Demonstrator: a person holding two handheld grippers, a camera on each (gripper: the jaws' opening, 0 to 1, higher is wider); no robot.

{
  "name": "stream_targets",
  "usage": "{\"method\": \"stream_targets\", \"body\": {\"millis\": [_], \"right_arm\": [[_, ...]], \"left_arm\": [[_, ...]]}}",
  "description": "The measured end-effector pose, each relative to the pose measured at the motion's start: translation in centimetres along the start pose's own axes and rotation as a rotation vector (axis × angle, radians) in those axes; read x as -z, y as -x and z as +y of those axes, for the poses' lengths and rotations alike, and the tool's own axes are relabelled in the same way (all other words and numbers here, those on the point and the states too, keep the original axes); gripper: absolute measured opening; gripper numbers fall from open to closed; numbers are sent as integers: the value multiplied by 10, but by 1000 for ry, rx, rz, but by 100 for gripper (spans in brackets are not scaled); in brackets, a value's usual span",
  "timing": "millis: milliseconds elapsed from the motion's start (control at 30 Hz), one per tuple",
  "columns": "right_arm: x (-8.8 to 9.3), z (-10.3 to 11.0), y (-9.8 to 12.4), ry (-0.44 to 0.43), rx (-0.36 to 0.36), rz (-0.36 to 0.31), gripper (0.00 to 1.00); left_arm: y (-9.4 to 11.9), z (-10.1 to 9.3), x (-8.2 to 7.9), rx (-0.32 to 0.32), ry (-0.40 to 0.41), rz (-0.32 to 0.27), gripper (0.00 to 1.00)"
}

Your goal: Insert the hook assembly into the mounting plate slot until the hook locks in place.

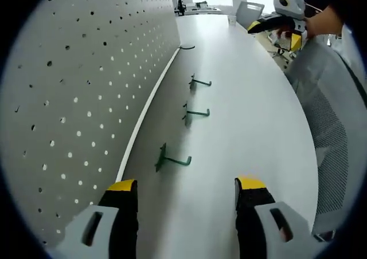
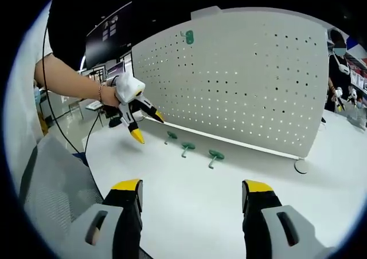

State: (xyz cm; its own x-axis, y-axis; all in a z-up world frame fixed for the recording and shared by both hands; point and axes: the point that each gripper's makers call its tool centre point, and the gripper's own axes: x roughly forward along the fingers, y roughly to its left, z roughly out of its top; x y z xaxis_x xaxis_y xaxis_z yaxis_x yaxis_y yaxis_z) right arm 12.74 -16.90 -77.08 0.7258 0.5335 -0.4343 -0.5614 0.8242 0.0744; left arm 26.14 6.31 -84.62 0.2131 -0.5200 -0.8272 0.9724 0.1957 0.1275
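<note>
While its two yellow-tipped jaws rise wide apart from the bottom of the left gripper view, the left hand-held gripper [image 1: 186,193] holds nothing and touches nothing, with bare white worktop [image 1: 252,133] between the jaws. Just beyond them, left of centre, lies the nearest green hook [image 1: 171,159], then a second hook [image 1: 196,114] and a third hook [image 1: 199,83] farther up, all beside the foot of the perforated mounting plate [image 1: 86,87] along the left of the frame. At upper right a person's hand grips the right hand-held gripper [image 1: 274,23]. Across in the right gripper view, that gripper's own jaws stand wide apart at the bottom, empty; the three hooks sit mid-frame on the worktop, and another green piece [image 2: 188,38] hangs at the plate's upper left.
</note>
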Motion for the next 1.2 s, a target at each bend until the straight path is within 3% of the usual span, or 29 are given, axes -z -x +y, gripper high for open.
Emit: {"method": "stream_targets", "body": {"millis": [733,1200], "right_arm": [[5,1,-2,9,-8,30,68],[6,-1,-1,-4,-2,29,68]], "left_arm": [[-23,9,-2,77,-79,52,70],[-38,2,-3,166,-115,94,69]]}}
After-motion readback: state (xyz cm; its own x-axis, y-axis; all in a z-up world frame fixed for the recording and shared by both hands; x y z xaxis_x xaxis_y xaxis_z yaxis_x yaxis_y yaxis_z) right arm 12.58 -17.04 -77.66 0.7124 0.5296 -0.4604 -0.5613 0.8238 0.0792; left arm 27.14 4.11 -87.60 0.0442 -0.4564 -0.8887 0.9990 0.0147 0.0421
